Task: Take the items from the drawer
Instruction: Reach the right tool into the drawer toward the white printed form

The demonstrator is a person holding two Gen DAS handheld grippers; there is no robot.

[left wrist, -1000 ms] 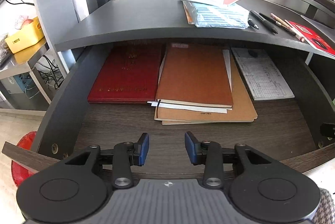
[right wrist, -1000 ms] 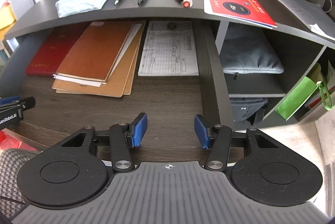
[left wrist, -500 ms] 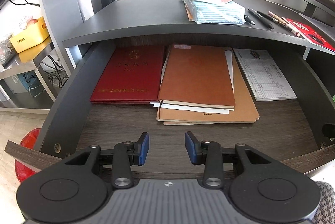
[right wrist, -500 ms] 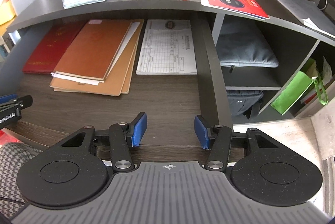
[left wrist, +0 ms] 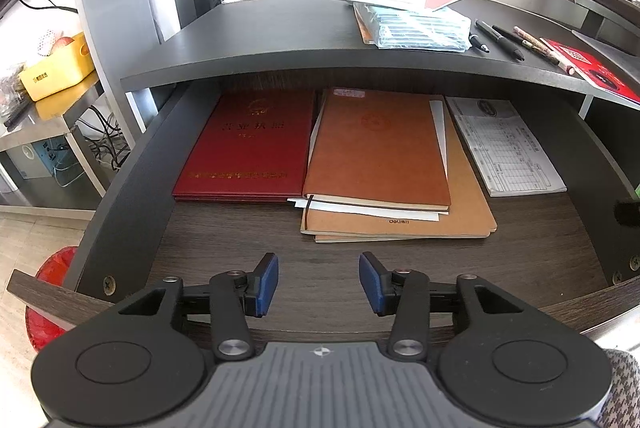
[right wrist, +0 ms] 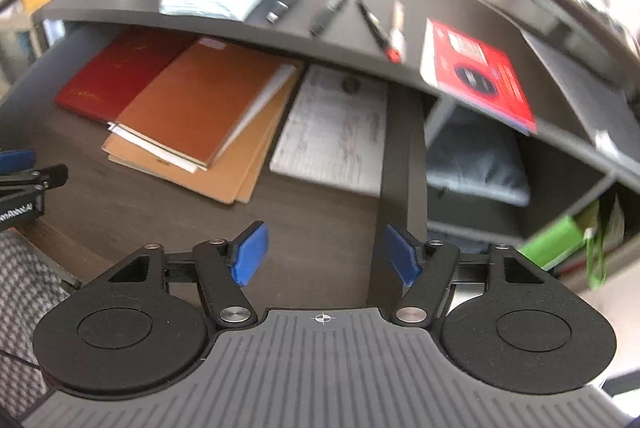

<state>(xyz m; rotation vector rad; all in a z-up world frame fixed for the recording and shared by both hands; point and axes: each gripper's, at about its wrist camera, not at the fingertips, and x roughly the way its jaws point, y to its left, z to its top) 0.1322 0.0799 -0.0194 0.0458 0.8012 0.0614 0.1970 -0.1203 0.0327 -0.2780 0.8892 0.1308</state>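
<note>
Brown notebook (left wrist: 378, 148) tops stack mid-drawer (left wrist: 120, 196); I hover left gripper (left wrist: 319, 284) and right gripper (right wrist: 324, 254) spread, empty, at front edge, ready to reach.

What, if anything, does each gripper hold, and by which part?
Nothing is held. The left gripper and the right gripper are both open and empty above the drawer floor.

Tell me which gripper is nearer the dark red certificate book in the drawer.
Left. The left gripper hovers at the drawer front just right of the red book; the right gripper sits farther right, near the drawer's right wall.
</note>
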